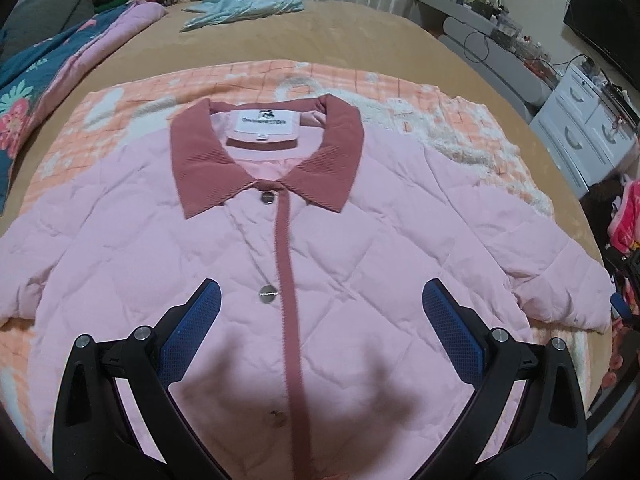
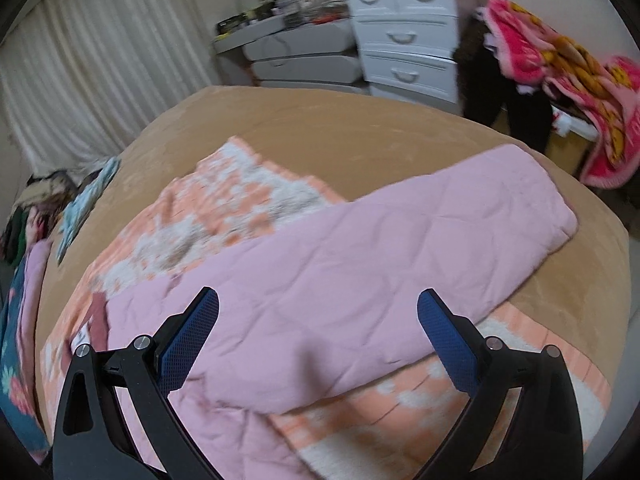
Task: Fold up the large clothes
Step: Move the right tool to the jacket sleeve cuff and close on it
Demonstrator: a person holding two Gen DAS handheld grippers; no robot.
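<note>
Big tan bed [image 1: 360, 28], orange checked blanket [image 1: 132, 108] spread on it, and the pink quilted jacket [image 1: 352, 240] lies flat on top, buttoned, collar [image 1: 200, 164] away. Left gripper [image 1: 322, 316] hovers mid-chest, jaws spread, empty. Right gripper [image 2: 318, 326], jaws spread too, faces the sleeve [image 2: 460, 208], which runs off to its right; nearer hand for that fold.

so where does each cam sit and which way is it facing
Left wrist: on the left gripper, above the pink quilted jacket, facing its collar; open blue-padded fingers show.
Right wrist: on the right gripper, facing along the jacket's sleeve toward a white dresser; open fingers show.
Shared: the jacket, the orange blanket and the tan bedcover.
</note>
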